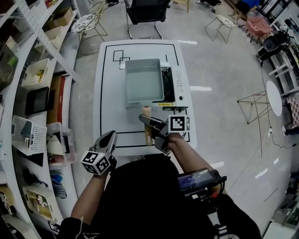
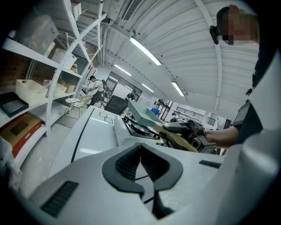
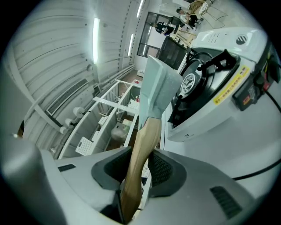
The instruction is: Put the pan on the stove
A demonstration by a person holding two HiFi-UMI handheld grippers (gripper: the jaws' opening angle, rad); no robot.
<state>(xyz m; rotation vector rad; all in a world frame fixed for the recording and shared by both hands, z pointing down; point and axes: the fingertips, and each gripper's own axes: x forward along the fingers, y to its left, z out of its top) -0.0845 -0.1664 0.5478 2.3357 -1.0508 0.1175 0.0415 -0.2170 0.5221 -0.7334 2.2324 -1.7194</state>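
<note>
A rectangular grey-green pan (image 1: 144,80) with a wooden handle (image 1: 147,126) hangs tilted over the portable gas stove (image 1: 174,84) at the far right of the white table (image 1: 110,93). My right gripper (image 1: 148,120) is shut on the handle, seen up close in the right gripper view as the handle (image 3: 140,154) between the pads, with the pan (image 3: 156,92) beside the stove's burner (image 3: 210,92). My left gripper (image 1: 110,137) is at the table's near left edge, shut and with nothing in it (image 2: 140,160). From its view the pan (image 2: 142,115) slants above the stove (image 2: 136,128).
White shelving with bins and boxes (image 1: 32,107) runs along the left of the table. A black chair (image 1: 145,11) stands at the far end. A wire stool (image 1: 254,105) and a round white table (image 1: 274,97) are on the floor to the right.
</note>
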